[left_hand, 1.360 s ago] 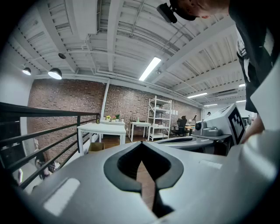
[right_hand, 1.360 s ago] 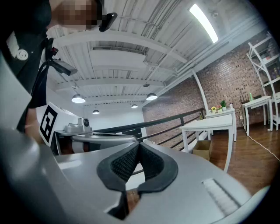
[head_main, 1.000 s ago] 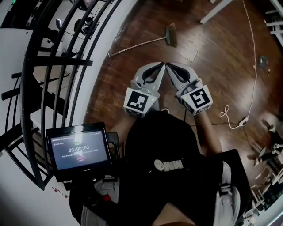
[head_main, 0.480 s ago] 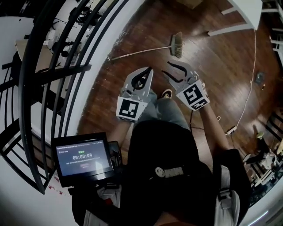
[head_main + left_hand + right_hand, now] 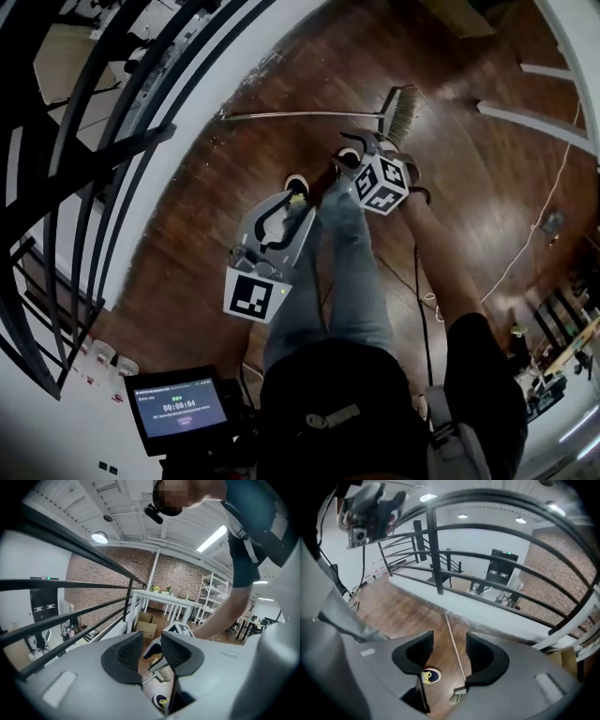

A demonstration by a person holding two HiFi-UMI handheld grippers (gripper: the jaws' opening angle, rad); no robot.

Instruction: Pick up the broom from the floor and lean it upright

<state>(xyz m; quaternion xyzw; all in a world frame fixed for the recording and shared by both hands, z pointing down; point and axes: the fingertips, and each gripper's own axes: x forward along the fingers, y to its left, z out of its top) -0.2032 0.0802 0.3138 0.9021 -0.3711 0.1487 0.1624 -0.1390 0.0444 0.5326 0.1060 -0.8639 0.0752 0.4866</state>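
The broom lies flat on the dark wood floor, its thin handle running left toward the white ledge and its straw head at the right. My right gripper hangs just above the head end, pointing steeply down. Its jaws are opening wide and hold nothing; in the right gripper view the broom handle shows on the floor through the gap of that gripper. My left gripper is lower left and well short of the broom. Its jaws are opening, with nothing between them.
A black curved railing and white ledge border the floor on the left. The person's shoes stand beside the broom. White table legs, a cardboard box, a floor cable and a tablet are nearby.
The person has stepped up to the broom and bent down. Both grippers dropped toward the floor, the right one furthest, and their jaws went from shut together to apart.
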